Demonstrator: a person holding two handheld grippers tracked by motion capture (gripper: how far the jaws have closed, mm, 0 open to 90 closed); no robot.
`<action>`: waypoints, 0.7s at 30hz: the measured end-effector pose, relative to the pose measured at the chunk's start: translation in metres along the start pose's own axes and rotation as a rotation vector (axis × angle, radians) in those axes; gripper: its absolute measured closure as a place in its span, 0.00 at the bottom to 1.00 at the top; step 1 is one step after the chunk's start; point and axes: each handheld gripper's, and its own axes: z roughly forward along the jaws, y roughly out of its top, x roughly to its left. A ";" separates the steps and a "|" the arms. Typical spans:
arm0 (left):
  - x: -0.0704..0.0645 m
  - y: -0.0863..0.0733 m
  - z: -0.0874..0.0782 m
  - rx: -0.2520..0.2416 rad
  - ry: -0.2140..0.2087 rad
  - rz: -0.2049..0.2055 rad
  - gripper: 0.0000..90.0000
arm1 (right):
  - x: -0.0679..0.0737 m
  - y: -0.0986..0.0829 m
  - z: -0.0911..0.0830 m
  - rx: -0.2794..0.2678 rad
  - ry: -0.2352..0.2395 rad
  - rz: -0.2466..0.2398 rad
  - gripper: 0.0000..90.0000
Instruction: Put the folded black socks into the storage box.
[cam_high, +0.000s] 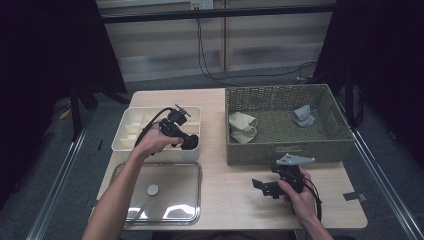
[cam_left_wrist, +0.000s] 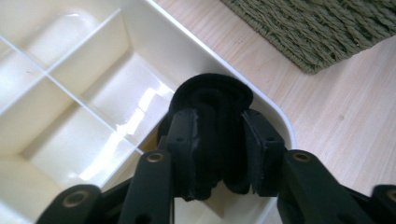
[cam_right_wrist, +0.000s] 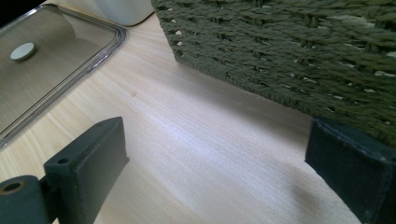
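Note:
My left gripper (cam_high: 186, 141) is shut on a black rolled cloth (cam_left_wrist: 212, 100) and holds it over the near right corner compartment of a white divided box (cam_high: 131, 144). In the left gripper view its jaws press the roll from both sides, with the box's partitions (cam_left_wrist: 93, 93) below. My right gripper (cam_high: 261, 185) hovers open over bare table in front of a green woven basket (cam_high: 285, 149). In the right gripper view my right gripper (cam_right_wrist: 215, 154) has its jaws wide apart with nothing between them.
The basket (cam_right_wrist: 303, 51) holds a beige cloth (cam_high: 243, 126) and a grey cloth (cam_high: 303, 116). A clear lid (cam_high: 175, 200) with a round grey knob (cam_high: 152, 189) lies at the front left, in front of the box. The basket's corner (cam_left_wrist: 317, 28) lies close to the box.

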 end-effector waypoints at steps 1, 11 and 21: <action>0.000 -0.001 0.000 0.003 -0.006 -0.003 0.76 | 0.000 0.000 0.000 -0.001 -0.002 0.000 0.06; -0.008 -0.004 0.010 0.033 0.017 0.039 0.80 | 0.001 0.000 -0.001 -0.002 -0.004 -0.005 0.05; -0.010 -0.015 0.005 -0.036 0.025 0.059 0.74 | 0.001 0.000 -0.002 -0.018 -0.015 -0.003 0.02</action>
